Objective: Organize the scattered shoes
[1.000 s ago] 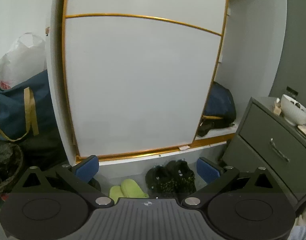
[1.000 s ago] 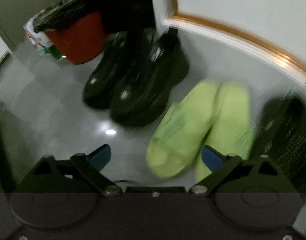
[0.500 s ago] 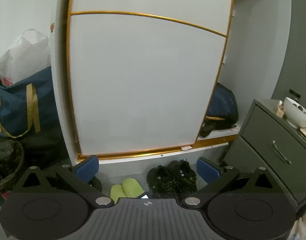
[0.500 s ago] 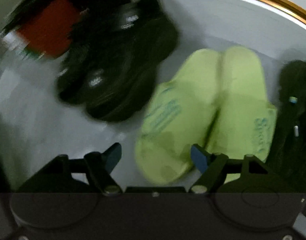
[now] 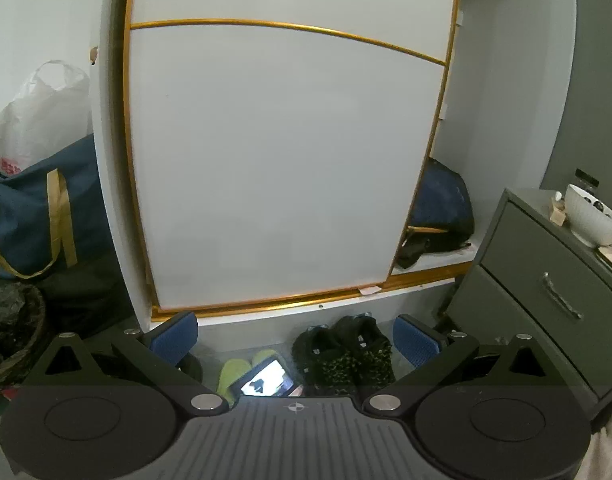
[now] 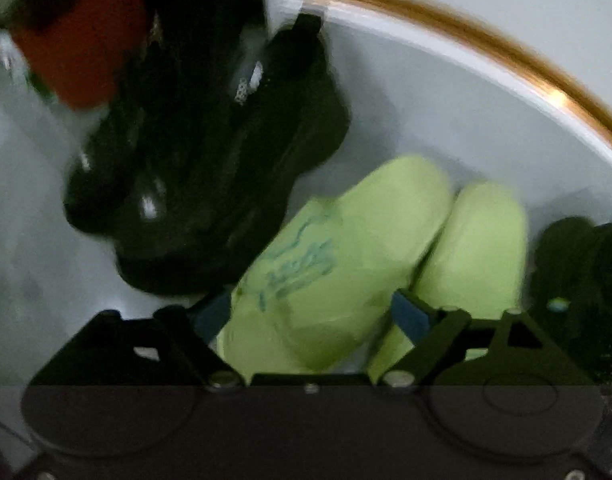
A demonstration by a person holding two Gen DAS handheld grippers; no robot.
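Note:
A pair of lime-green slippers lies side by side on the pale floor below the wardrobe. In the blurred right wrist view my right gripper (image 6: 310, 314) points steeply down, its jaws opening. The left slipper (image 6: 338, 264) is between its blue pads; the right slipper (image 6: 478, 248) lies just outside. I cannot see the pads pressing on it. A black shoe pair (image 6: 209, 160) sits to the upper left, and another dark pair (image 6: 578, 272) at the right edge. In the left wrist view my left gripper (image 5: 295, 338) hangs open and empty above the slippers (image 5: 233, 374) and a black pair (image 5: 342, 356).
A white wardrobe door (image 5: 281, 160) with gold trim fills the front. A grey drawer unit (image 5: 546, 292) with a white bowl (image 5: 592, 216) stands right. A blue bag (image 5: 29, 216) and dark basket (image 5: 13, 332) are left. A red bin (image 6: 85, 40) stands behind the black shoes.
My right gripper has dropped closer to the green slippers and its jaws have widened around the left one. A lit screen has come into the left wrist view over the slippers.

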